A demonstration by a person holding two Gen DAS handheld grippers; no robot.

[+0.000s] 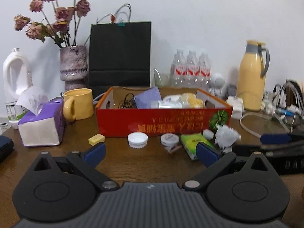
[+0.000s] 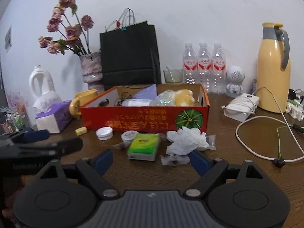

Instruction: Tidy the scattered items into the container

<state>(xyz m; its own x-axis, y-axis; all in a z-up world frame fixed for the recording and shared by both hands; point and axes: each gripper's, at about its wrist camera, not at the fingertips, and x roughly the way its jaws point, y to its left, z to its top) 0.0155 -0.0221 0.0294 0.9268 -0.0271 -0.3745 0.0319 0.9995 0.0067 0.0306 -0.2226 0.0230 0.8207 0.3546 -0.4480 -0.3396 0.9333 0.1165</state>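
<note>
Scattered items (image 2: 143, 146) strewn along the tabletop (image 2: 237, 161) before the red box (image 2: 144, 119), none gripped. Both claws, left (image 1: 151, 151) and right (image 2: 151, 159), spread apart, empty. Likely snag: crumpled tissue (image 2: 187, 139) slipping, wrappers dragged along.

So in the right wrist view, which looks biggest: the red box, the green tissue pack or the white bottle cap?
1. red box
2. green tissue pack, though it lies nearer the camera
3. white bottle cap

red box (image 2: 144, 117) half full, green tissue pack (image 2: 143, 146), crumpled white tissue (image 2: 187, 139) before it
</note>
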